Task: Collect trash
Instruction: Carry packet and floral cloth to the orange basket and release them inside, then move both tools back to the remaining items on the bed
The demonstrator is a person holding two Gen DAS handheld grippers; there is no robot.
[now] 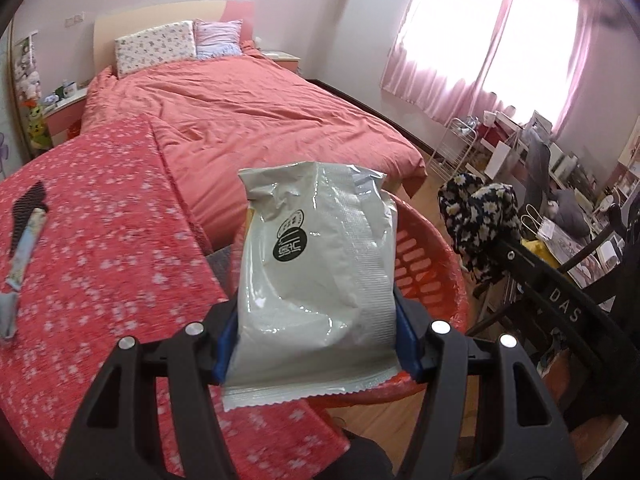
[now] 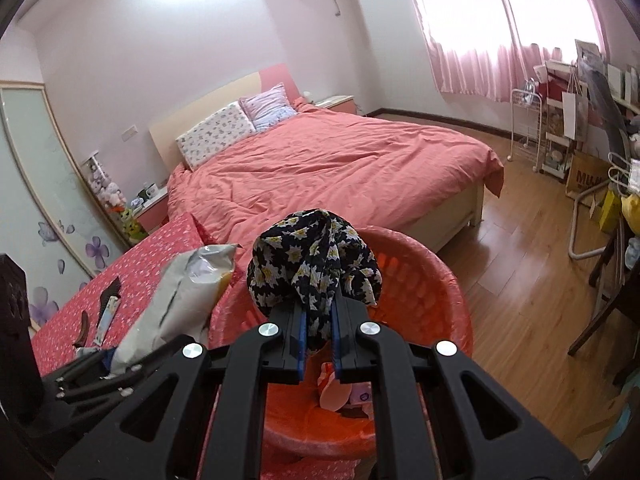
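My left gripper is shut on a pale silver-white snack bag, its blue pads pressing both sides, and holds it upright over the near rim of an orange-red plastic basket. The same bag shows at the left in the right wrist view. My right gripper is shut on a black cloth with white daisies, bunched above the basket. Inside the basket lie a pink piece and a small purple-white wrapper. The cloth hangs to the right of the bag in the left wrist view.
A table under a red flowered cloth stands to the left, with a slim light-blue wrapper and a dark piece on it. Behind is a bed with a coral cover. Wooden floor and cluttered shelves and chairs fill the right.
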